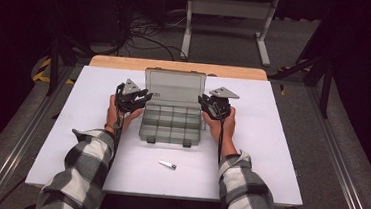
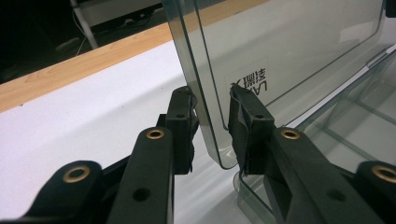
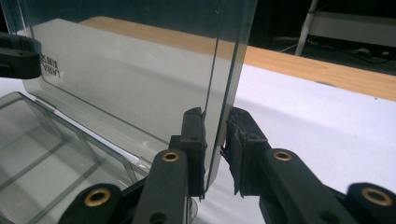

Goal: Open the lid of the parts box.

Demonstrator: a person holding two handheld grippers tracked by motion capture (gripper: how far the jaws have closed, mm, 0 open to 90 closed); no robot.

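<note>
A clear box sits mid-tabletop, its lid standing upright at the box's 12 o'clock edge. The left claw is at the lid's 9 o'clock side, the right claw at its 3 o'clock side — each reaches in toward the lid from its own flank.

In the left gripper view the lid's side wall runs between the jaws: the right-hand jaw lies against it, the other stands a sliver off, so the left claw is narrowly parted and whether it truly pinches I cannot tell.

In the right gripper view the lid's edge passes between the jaws of the right claw; the left-hand pad touches the wall, the other sits just beside it — a narrow gap, grip uncertain.

A small white piece lies at the box's 6 o'clock, well apart.
</note>
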